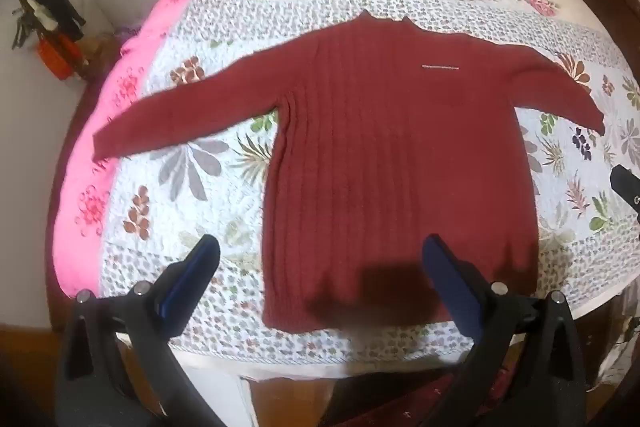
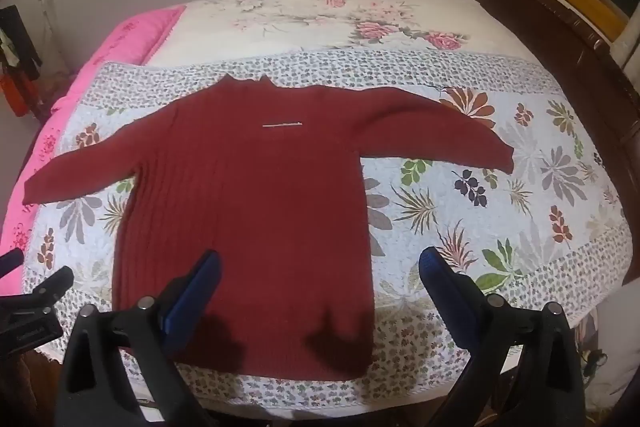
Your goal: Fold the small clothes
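Both tools, left tool (image 1: pixel 320 255) and right tool (image 2: pixel 320 267), gape empty above the sweater (image 1: pixel 392 163): flat, hem nearest, collar pointing away, sleeves outspread.

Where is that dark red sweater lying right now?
In both views the sweater lies flat, sleeves spread, on the leaf-print quilt, its hem at the bed's near edge, just ahead of both open claws.

The sweater (image 2: pixel 248 211) lies flat on the quilt (image 2: pixel 500 187), sleeves spread sideways, collar pointing away, hem nearest.
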